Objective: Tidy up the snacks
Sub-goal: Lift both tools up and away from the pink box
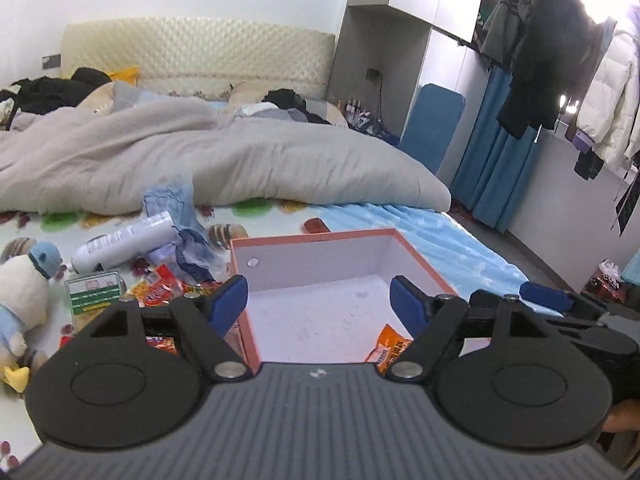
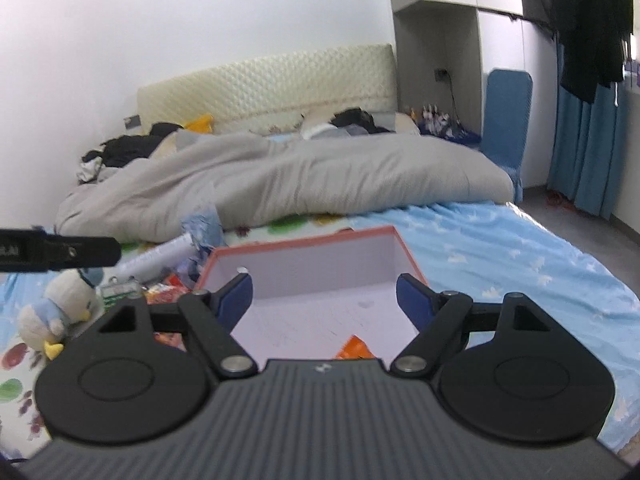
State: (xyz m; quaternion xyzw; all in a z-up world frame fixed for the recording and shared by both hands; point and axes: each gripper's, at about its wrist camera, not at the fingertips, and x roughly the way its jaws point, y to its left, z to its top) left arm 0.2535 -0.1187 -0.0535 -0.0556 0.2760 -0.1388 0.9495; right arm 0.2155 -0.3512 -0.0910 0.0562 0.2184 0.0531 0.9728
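An open box with an orange rim and white inside lies on the bed; it also shows in the right wrist view. An orange snack packet lies in its near right corner, partly hidden; its tip shows in the right wrist view. Loose red and orange snack packets lie left of the box. My left gripper is open and empty above the box's near part. My right gripper is open and empty above the box too. The right gripper's finger shows at right in the left wrist view.
A white bottle, crumpled blue plastic, a green-labelled clear box and a plush duck lie left of the box. A grey duvet is bunched behind. Hanging clothes and blue curtains are at right.
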